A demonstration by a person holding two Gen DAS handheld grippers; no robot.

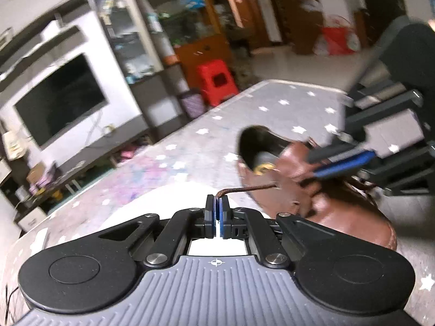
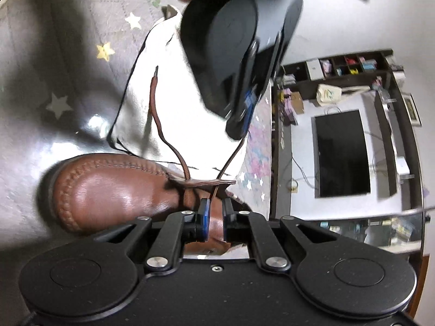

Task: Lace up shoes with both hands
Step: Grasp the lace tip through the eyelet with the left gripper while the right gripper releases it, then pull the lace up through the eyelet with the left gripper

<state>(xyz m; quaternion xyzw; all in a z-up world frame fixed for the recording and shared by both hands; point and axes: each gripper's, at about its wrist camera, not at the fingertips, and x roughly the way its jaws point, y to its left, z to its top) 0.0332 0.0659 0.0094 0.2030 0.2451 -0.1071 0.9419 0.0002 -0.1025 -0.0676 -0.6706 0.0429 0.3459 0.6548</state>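
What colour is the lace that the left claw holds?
Dark brown; the woven shoelace shows best in the left wrist view, pinched in the left claw.

1 brown leather shoe (image 2: 108,190) on the table. 1 brown lace w/ 2 strands showing: 1 loose end (image 2: 157,103) lying free, 1 strand (image 2: 231,157) running up to the left gripper (image 1: 217,203). 2 grippers total, other = right gripper (image 2: 216,206). 1 white cloth (image 2: 168,95) under the lace. Bkgd: 1 TV (image 1: 59,97), 1 red stool (image 1: 217,81).
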